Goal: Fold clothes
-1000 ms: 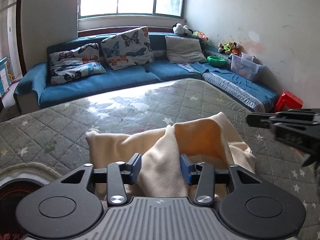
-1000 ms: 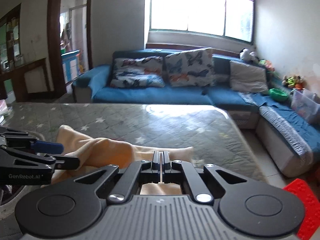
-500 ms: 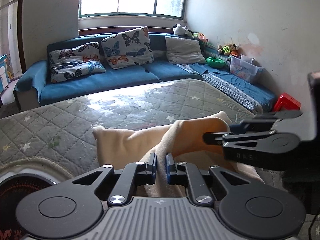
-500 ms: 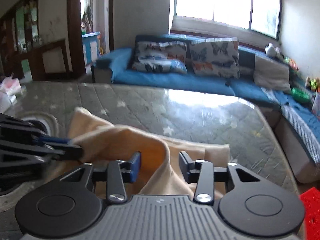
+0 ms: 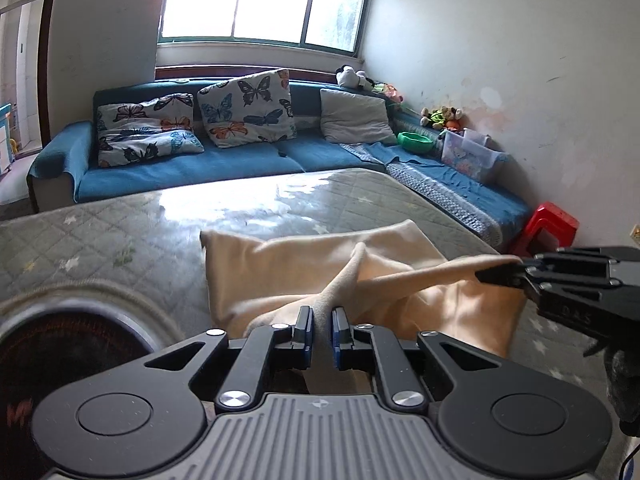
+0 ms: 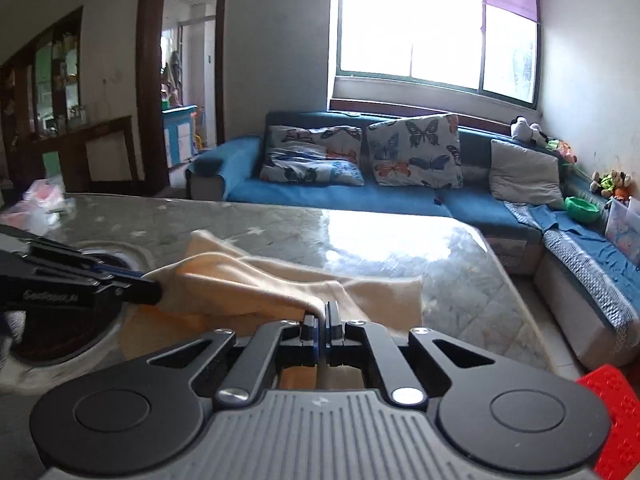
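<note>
A cream cloth (image 5: 288, 264) lies on the grey quilted table (image 5: 120, 232) in front of me; it also shows in the right wrist view (image 6: 256, 280). My left gripper (image 5: 321, 320) is shut on a pinched near edge of the cloth. My right gripper (image 6: 322, 320) is shut on another edge of the same cloth. In the left wrist view the right gripper (image 5: 500, 272) is at the right, pulling a cloth corner taut. In the right wrist view the left gripper (image 6: 148, 288) is at the left, holding its corner. The cloth is stretched between them, lifted above the table.
A round dark inset (image 5: 60, 352) sits in the table at the near left. A blue corner sofa (image 5: 240, 160) with butterfly cushions stands behind the table. A red stool (image 5: 548, 224) stands at the right by the wall. A doorway (image 6: 180, 92) opens at the far left.
My left gripper closed on the cloth. My right gripper opened, moved in, and closed on another edge. The grippers have drawn apart and lifted the cloth taut.
</note>
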{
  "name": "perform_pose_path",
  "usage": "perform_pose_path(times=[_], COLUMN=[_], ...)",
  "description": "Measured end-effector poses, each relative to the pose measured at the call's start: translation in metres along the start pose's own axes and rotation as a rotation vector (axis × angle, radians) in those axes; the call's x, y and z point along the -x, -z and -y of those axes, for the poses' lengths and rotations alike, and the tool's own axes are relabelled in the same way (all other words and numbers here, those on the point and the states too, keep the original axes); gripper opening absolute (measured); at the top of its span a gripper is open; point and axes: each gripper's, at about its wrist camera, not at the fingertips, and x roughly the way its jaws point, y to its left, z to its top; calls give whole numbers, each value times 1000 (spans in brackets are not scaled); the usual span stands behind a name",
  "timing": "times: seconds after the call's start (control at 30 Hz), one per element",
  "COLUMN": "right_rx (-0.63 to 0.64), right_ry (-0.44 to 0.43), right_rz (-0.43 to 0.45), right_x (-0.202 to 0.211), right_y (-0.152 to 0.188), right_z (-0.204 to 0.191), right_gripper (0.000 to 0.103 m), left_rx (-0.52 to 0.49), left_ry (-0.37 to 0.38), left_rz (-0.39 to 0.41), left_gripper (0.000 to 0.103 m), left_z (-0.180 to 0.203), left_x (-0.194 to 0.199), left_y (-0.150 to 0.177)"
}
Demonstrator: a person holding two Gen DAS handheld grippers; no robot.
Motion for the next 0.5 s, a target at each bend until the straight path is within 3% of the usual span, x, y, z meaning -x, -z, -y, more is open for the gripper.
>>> perform_pose_path(times=[0.33, 0.5], right_rx=[39, 75], right_ry=[-130, -150], right_rz=[-104, -167], right_x=[74, 90], right_y=[66, 87], right_z=[-38, -52], right_gripper=[2, 6], left_rx=[51, 83], left_ry=[52, 61], left_rz=[-43, -41], left_gripper=[11, 16], left_z=[4, 4], left_x=[76, 99], left_y=[76, 91])
